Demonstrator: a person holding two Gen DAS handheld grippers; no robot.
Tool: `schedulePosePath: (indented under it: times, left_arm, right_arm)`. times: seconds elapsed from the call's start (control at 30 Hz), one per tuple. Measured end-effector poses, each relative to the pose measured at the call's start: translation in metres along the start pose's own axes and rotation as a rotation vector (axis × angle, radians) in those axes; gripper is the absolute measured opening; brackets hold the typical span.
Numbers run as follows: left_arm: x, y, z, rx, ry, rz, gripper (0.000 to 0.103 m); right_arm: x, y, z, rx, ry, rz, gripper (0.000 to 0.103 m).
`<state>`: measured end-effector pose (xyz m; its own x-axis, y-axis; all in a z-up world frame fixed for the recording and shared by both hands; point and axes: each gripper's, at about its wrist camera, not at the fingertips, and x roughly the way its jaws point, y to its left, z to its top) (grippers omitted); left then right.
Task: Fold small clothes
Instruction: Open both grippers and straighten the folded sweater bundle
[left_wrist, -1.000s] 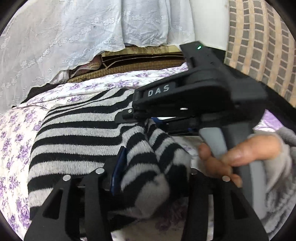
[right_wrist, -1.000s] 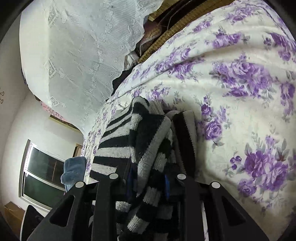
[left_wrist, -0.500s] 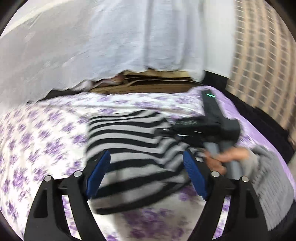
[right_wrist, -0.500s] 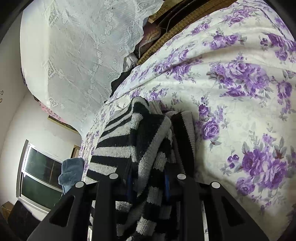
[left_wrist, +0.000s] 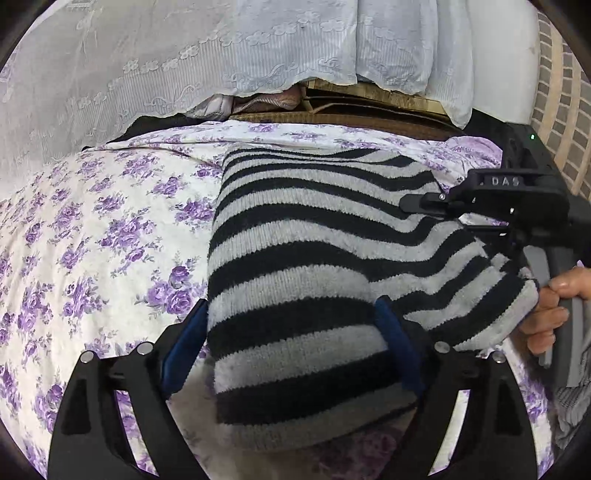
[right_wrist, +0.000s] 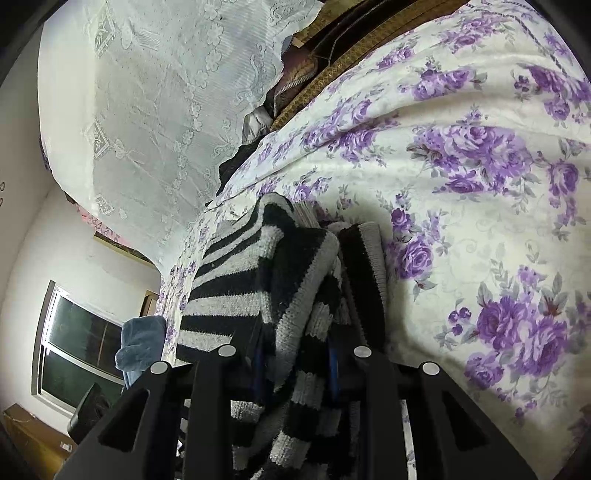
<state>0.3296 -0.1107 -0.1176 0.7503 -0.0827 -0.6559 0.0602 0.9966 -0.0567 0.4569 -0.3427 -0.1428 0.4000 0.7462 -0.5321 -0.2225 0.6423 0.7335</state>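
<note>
A black-and-grey striped knit garment (left_wrist: 314, 229) lies folded on a bed sheet with purple flowers (left_wrist: 92, 240). My left gripper (left_wrist: 291, 347) straddles its near end. Its jaws are opening wide, and the garment lies between the blue pads (left_wrist: 184, 347) without being squeezed. In the left wrist view my right gripper (left_wrist: 417, 202) sits at the garment's right edge, held by a person's hand (left_wrist: 554, 302). The right wrist view shows that gripper (right_wrist: 295, 354) shut on a bunched edge of the same garment (right_wrist: 229, 295).
A white lace curtain (left_wrist: 184, 55) hangs behind the bed, over brown stacked boards (left_wrist: 369, 107). A brick-patterned wall (left_wrist: 565, 110) stands at the right. A blue cloth (right_wrist: 142, 343) and a window (right_wrist: 74, 350) lie beyond the bed's far side.
My left gripper let go of the bunched garment, opened wide and swung left, then came in around the folded near end. The right gripper kept still, gripping the garment.
</note>
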Motion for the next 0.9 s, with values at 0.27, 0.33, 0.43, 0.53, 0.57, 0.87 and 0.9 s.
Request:
schedulePosePath:
  times: [0.27, 0.33, 0.43, 0.53, 0.57, 0.87, 0.9]
  left_arm:
    - [0.007, 0.013, 0.000, -0.070, 0.027, -0.084, 0.090]
    - [0.008, 0.016, -0.001, -0.084, 0.030, -0.102, 0.090]
    - [0.005, 0.018, -0.001, -0.093, 0.016, -0.108, 0.090]
    - [-0.006, 0.024, -0.001, -0.117, -0.030, -0.123, 0.089]
    - [-0.011, 0.026, 0.000, -0.128, -0.052, -0.131, 0.089]
    - [-0.018, 0.041, 0.003, -0.197, -0.069, -0.114, 0.098]
    - [-0.015, 0.040, 0.003, -0.194, -0.051, -0.111, 0.099]
  right_arm:
    - [-0.060, 0.054, -0.030, -0.160, -0.159, -0.140, 0.031]
    - [-0.075, 0.063, -0.043, -0.186, -0.186, -0.155, 0.031]
    - [-0.089, 0.080, -0.065, -0.246, -0.192, -0.152, 0.031]
    - [-0.087, 0.093, -0.096, -0.314, -0.159, -0.148, 0.033]
    - [-0.085, 0.094, -0.104, -0.331, -0.148, -0.154, 0.036]
    - [-0.057, 0.084, -0.119, -0.403, -0.092, -0.356, 0.029]
    - [-0.057, 0.081, -0.119, -0.399, -0.091, -0.360, 0.027]
